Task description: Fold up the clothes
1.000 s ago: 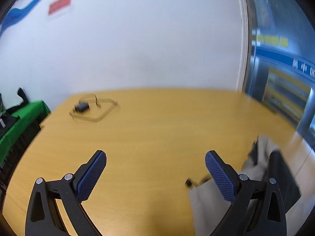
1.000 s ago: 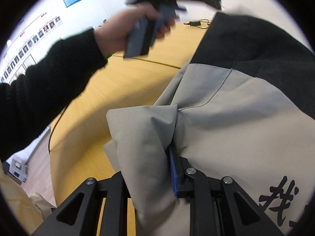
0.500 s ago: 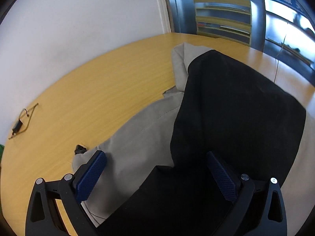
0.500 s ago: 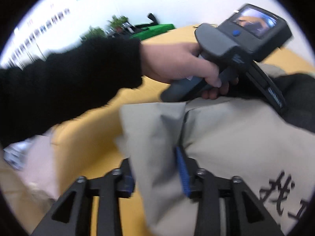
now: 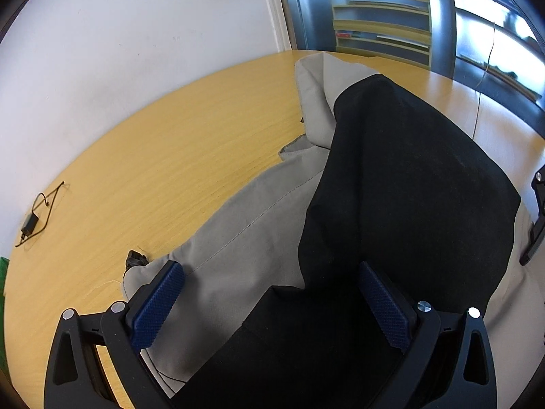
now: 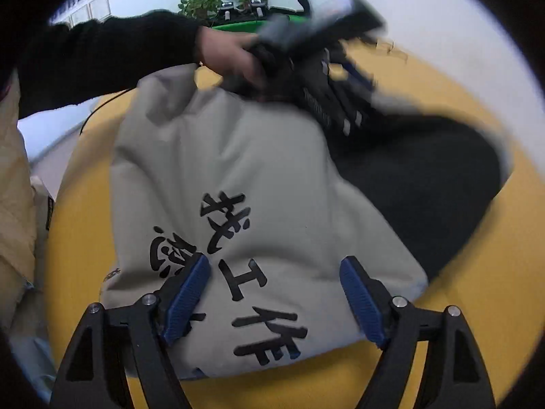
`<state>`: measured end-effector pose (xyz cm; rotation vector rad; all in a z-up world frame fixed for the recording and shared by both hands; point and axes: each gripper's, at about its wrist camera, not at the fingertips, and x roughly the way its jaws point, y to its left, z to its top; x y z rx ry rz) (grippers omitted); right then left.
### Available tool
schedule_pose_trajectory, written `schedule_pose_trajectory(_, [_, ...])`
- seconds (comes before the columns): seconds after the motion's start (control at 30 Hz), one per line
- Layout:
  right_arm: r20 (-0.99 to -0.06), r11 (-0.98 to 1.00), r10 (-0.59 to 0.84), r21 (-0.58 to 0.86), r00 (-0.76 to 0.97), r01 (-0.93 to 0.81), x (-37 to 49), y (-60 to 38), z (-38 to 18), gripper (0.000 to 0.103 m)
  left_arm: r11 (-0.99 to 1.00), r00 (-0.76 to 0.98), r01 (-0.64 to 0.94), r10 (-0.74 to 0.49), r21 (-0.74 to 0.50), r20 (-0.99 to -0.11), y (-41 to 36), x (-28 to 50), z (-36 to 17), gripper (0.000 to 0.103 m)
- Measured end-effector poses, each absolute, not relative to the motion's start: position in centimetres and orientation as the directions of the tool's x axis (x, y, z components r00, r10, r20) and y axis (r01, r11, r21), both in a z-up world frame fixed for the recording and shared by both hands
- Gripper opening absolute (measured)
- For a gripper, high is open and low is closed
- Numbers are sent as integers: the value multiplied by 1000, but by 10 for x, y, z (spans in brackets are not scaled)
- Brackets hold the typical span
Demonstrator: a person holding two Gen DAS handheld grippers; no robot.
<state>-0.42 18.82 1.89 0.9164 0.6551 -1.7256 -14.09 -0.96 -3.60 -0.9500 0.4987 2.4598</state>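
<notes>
A grey and black garment [image 5: 259, 238] lies on the wooden table [image 5: 170, 156]. In the right wrist view its grey part [image 6: 259, 177] bears black printed characters and its black part [image 6: 425, 184] lies to the right. My left gripper [image 5: 269, 300] is open, its pads held just over the garment where grey meets black. My right gripper [image 6: 274, 296] is open and empty above the printed grey cloth. In the right wrist view the left gripper [image 6: 340, 81] is blurred, held by a hand in a black sleeve at the garment's far edge.
A small black adapter with a cable [image 5: 32, 220] lies near the table's far left edge. A white wall and a glass partition with shelves [image 5: 381, 24] stand behind the table. A green-covered table with plants [image 6: 238, 24] stands behind the hand.
My right gripper has let go of the grey fold and opened, and now looks down on the printed cloth. My left gripper has swung from the bare table to over the garment.
</notes>
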Motion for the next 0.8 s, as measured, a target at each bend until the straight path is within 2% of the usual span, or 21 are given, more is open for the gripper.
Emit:
schedule_pose_trajectory(0.2, [-807, -293, -553, -45, -207, 955, 4, 196, 15, 82, -867, -725, -472, 281, 157, -629, -23, -113, -1, 103])
schedule_pose_trajectory(0.23, [-805, -297, -555, -46, -212, 954, 2, 196, 14, 82, -873, -735, -462, 281, 154, -617, -25, -108, 5, 99])
schedule_pose_trajectory(0.33, [-806, -300, -550, -55, -220, 952, 5, 201, 13, 82, -887, -762, -440, 287, 140, -581, -32, -91, 26, 98])
schedule_pose_trajectory(0.43, [-814, -294, -539, -61, -218, 954, 8, 197, 13, 82, -847, -728, -526, 398, 82, -558, -30, -38, 67, 100])
schedule_pose_trajectory(0.57, [-805, -299, -553, -51, -217, 953, 11, 196, 12, 82, -740, -640, -654, 431, 156, -636, -6, 24, 49, 102])
schedule_pose_trajectory(0.73, [-799, -322, -556, -45, -227, 946, 6, 198, 10, 82, -735, -533, -657, 294, 169, -793, -6, 36, -30, 100])
schedule_pose_trajectory(0.8, [-802, -326, -553, -40, -225, 944, 11, 202, 11, 82, -757, -536, -641, 324, 127, -780, -20, 42, -39, 101])
